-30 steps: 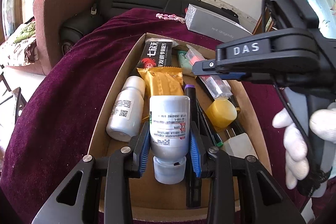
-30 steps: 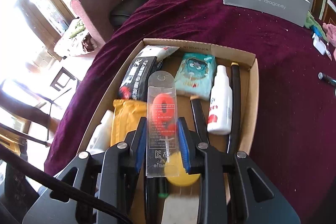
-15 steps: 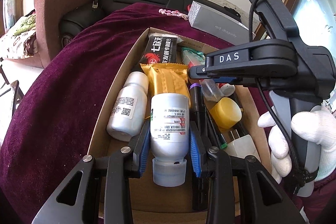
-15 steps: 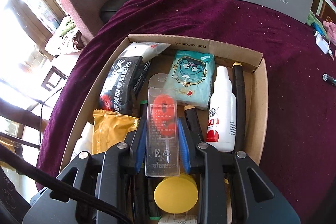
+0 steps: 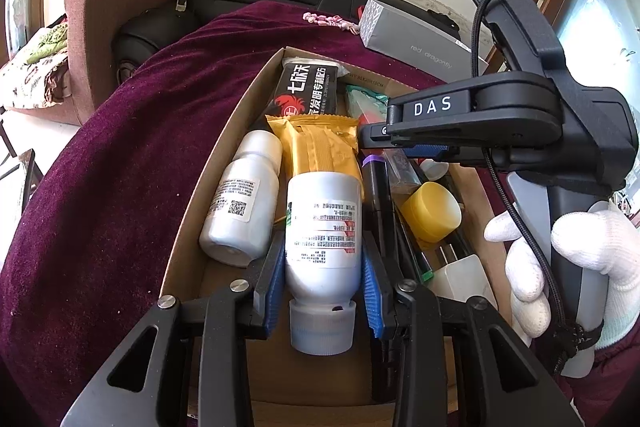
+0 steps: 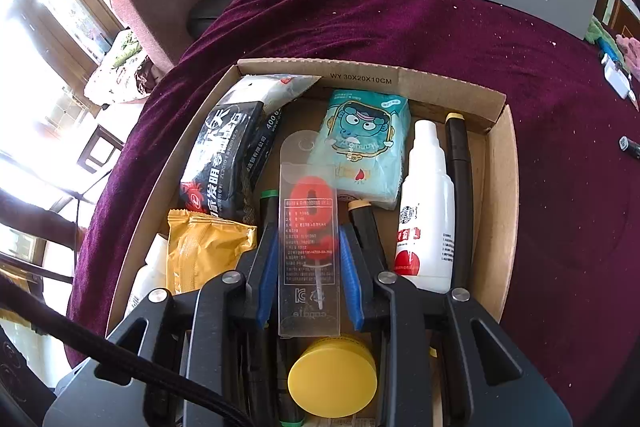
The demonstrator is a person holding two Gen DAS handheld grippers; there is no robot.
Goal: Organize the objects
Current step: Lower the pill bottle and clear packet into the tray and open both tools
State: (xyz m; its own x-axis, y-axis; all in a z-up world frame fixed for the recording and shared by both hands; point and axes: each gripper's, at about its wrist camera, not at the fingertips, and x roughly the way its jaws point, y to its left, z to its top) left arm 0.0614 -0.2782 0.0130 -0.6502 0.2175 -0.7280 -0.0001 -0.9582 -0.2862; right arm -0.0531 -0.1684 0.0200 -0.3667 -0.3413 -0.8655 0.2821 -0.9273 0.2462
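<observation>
Left tongs (image 5: 323, 269): we have them closed on a white bottle (image 5: 322, 235), cap toward us, low centre of frame, over the cardboard box (image 5: 208, 195).
Right tongs (image 6: 308, 277): closed on a clear blister pack (image 6: 309, 239), centre frame, over the same box.
Why: we judge both are held lengthwise to slot into rows.
Count: two white pill bottles, second (image 5: 240, 207) lying left; one yellow jar (image 6: 333, 375); one spray bottle (image 6: 426, 211).

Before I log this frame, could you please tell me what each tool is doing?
Left tool: closed on the white bottle.
Right tool: closed on the clear blister pack.
</observation>
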